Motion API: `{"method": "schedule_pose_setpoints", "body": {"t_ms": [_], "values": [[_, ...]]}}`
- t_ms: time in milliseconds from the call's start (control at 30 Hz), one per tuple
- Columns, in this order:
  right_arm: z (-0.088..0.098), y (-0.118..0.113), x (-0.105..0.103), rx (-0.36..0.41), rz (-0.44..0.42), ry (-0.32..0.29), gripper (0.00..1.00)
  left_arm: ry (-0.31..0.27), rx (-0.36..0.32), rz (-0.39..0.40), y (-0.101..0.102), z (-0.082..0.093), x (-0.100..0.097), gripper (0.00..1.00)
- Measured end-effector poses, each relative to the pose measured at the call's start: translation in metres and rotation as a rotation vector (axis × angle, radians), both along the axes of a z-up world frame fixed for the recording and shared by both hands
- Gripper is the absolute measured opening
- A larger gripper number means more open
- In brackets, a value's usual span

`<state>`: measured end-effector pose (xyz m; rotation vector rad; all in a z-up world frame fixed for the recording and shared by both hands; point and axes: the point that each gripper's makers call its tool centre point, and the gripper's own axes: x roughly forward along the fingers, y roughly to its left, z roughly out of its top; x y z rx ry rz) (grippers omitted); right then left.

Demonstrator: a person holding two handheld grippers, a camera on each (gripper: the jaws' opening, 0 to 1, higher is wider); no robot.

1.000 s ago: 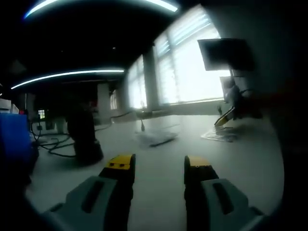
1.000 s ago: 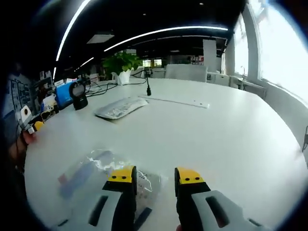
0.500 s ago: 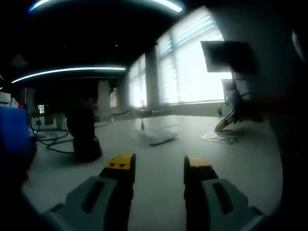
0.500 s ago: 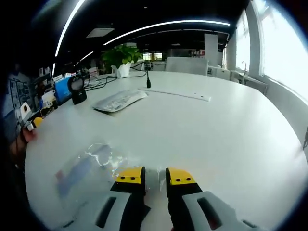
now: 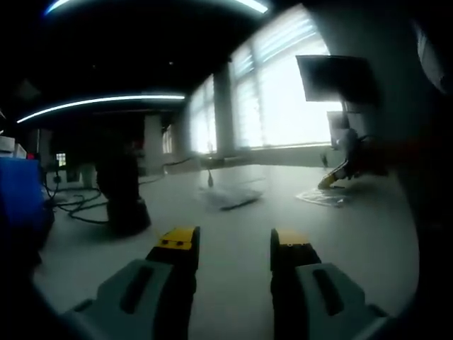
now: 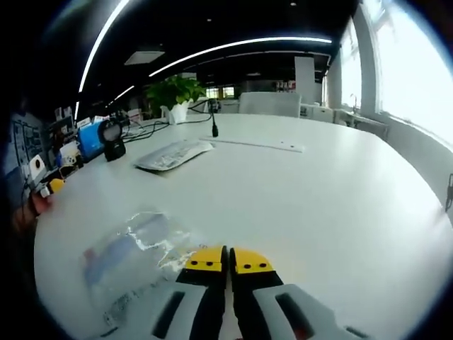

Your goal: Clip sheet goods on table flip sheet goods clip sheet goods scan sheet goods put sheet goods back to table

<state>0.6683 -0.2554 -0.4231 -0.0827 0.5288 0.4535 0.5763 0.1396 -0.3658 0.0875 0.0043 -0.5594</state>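
One clear sheet goods packet (image 6: 138,248) lies on the white bench (image 6: 318,191) near its front edge. The right tool (image 6: 227,258) is clenched at the packet's right edge, apparently pinching it, though the contact is hard to see. The left tool (image 5: 233,241) hangs released, jaws apart over bare bench. One keyboard (image 6: 172,154) and one black scanner (image 6: 112,138) sit farther back, one potted plant (image 6: 175,95) behind them.

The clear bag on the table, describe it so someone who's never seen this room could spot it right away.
On the white table, look at the near edge, just left of the right hand-held gripper, whose jaws are closed on the bag's edge. The clear bag lies flat there, crinkled and shiny with a bluish sheet inside, unlike the keyboard farther back.
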Motion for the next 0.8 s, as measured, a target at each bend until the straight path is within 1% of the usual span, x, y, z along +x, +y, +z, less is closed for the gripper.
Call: {"method": "schedule_pose_setpoints", "body": {"t_ms": [100,133,167,200,233,300,400,467,500,600,700,767,800], "values": [[0.004,0.001,-0.001,-0.006,-0.003,-0.004,0.00,0.003,0.003,-0.003,-0.001,0.000,0.000,0.33],[0.007,0.002,-0.001,0.013,-0.002,-0.004,0.00,0.004,0.002,-0.003,-0.001,0.000,0.000,0.33],[0.015,0.006,-0.001,0.071,-0.004,-0.006,0.00,0.004,0.001,-0.003,-0.001,0.000,0.000,0.33],[0.025,0.006,0.000,0.113,-0.015,-0.019,0.00,0.005,-0.001,-0.003,-0.001,0.000,0.000,0.33],[0.035,0.007,0.001,0.137,-0.013,-0.033,0.00,0.005,-0.003,-0.003,-0.001,0.000,0.000,0.33],[0.051,0.007,0.003,0.179,-0.032,-0.050,0.00,0.007,-0.010,-0.001,0.000,0.001,0.000,0.33],[0.062,0.015,0.000,0.205,-0.035,-0.050,0.00,0.009,-0.017,0.003,0.001,0.001,0.001,0.33],[0.061,0.020,-0.004,0.243,-0.071,-0.002,0.00,0.007,-0.020,0.005,0.002,0.002,0.001,0.33],[0.062,0.022,-0.005,0.267,-0.079,0.011,0.00,0.006,-0.022,0.005,0.002,0.002,0.001,0.33],[0.066,0.031,-0.009,0.290,-0.073,-0.006,0.00,0.004,-0.024,0.008,0.002,0.003,0.000,0.33],[0.066,0.039,-0.012,0.259,-0.043,-0.050,0.00,0.003,-0.029,0.015,0.004,0.004,0.001,0.33],[0.064,0.037,-0.009,0.275,-0.051,-0.039,0.00,0.002,-0.034,0.018,0.005,0.005,0.001,0.33],[0.062,0.039,-0.010,0.283,-0.058,-0.022,0.00,0.003,-0.037,0.017,0.005,0.005,0.001,0.33]]}}
